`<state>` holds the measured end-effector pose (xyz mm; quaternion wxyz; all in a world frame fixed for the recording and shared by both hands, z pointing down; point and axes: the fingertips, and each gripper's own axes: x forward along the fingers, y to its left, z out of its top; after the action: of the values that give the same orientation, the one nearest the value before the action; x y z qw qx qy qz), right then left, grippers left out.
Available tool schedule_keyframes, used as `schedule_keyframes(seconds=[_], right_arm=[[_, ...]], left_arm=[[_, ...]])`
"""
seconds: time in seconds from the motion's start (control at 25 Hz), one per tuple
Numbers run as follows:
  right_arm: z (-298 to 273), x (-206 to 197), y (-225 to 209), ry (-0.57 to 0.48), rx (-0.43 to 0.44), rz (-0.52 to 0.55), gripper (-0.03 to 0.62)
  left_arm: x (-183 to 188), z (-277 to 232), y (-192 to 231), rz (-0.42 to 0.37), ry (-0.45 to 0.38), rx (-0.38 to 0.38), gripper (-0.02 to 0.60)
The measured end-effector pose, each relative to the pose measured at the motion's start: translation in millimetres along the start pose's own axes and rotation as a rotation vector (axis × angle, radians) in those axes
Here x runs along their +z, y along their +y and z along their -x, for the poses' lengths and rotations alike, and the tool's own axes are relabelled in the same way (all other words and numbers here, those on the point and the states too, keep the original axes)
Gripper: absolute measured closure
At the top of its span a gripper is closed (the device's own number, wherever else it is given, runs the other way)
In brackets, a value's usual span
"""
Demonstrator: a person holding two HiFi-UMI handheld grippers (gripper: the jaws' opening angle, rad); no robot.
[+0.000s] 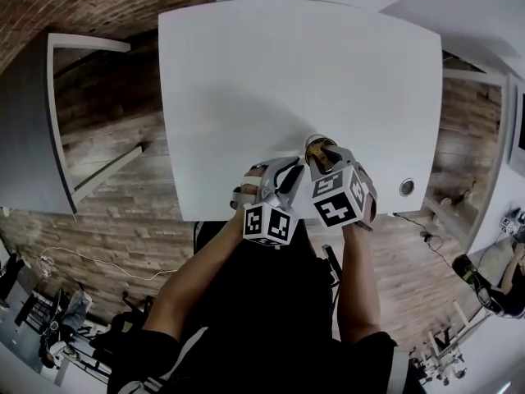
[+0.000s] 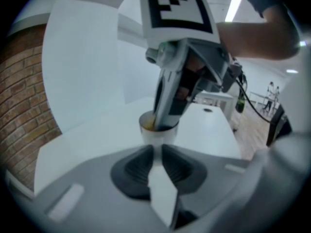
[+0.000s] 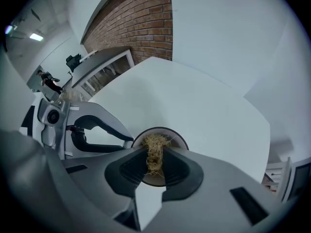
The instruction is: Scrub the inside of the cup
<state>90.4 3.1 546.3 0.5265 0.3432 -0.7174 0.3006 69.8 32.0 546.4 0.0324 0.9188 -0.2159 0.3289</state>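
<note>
Straw-coloured scrubber [image 3: 154, 147]: clamped in right gripper [image 2: 164, 115], whose tips are dipped into the cup mouth. Cup [image 2: 158, 134]: upright on desk [image 1: 287, 72] near its front edge, pinched at the near side by left gripper [image 2: 158, 152]. Scrubbing judged barely begun. Hidden: cup bottom, scrubber's contact with inner wall, exact part gripped.

Smooth matt white table [image 1: 246, 97], rough straw-like fibre scrubber [image 3: 154, 152], smooth cup [image 2: 158, 136], rough brick wall [image 3: 141, 28].

Bright, even light; fisheye-bent, dark corners; nearest fingers [image 2: 138, 166] softly blurred.
</note>
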Motion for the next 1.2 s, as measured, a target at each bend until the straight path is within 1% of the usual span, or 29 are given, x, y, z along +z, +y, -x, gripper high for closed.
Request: schedule_keyframes(seconds=[0.08, 0.2, 0.32, 0.44, 0.52, 0.64, 0.84, 1.04, 1.2], right_arm=[[-3, 1, 0, 0.023, -0.019, 0.035, 0.531], [1, 1, 4, 0.036, -0.005, 0.055, 0.531], [26, 4, 8, 0.020, 0.009, 0.071, 0.531], [54, 8, 11, 0.003, 0.002, 0.093, 0.531], [61, 8, 13, 0.010, 0.002, 0.099, 0.531], [48, 6, 11, 0.029, 0.009, 0.094, 0.531], [14, -6, 9, 0.091, 0.025, 0.072, 0.531], [-3, -10, 5, 0.120, 0.007, 0.074, 0.533], [9, -9, 2, 0.100, -0.042, 0.076, 0.533]], left_arm=[[0, 1, 0, 0.003, 0.001, 0.002, 0.522], [-1, 2, 0, 0.008, 0.006, 0.012, 0.522], [-1, 2, 0, 0.008, 0.008, 0.017, 0.522], [-1, 2, 1, 0.010, 0.006, 0.014, 0.522], [-2, 2, 1, 0.011, 0.006, 0.013, 0.522], [-2, 2, 2, 0.016, 0.004, 0.013, 0.522], [-1, 2, 0, 0.015, 0.006, 0.012, 0.522], [-2, 3, -4, -0.005, 0.012, 0.002, 0.522], [-2, 3, -5, -0.001, 0.014, 0.001, 0.522]])
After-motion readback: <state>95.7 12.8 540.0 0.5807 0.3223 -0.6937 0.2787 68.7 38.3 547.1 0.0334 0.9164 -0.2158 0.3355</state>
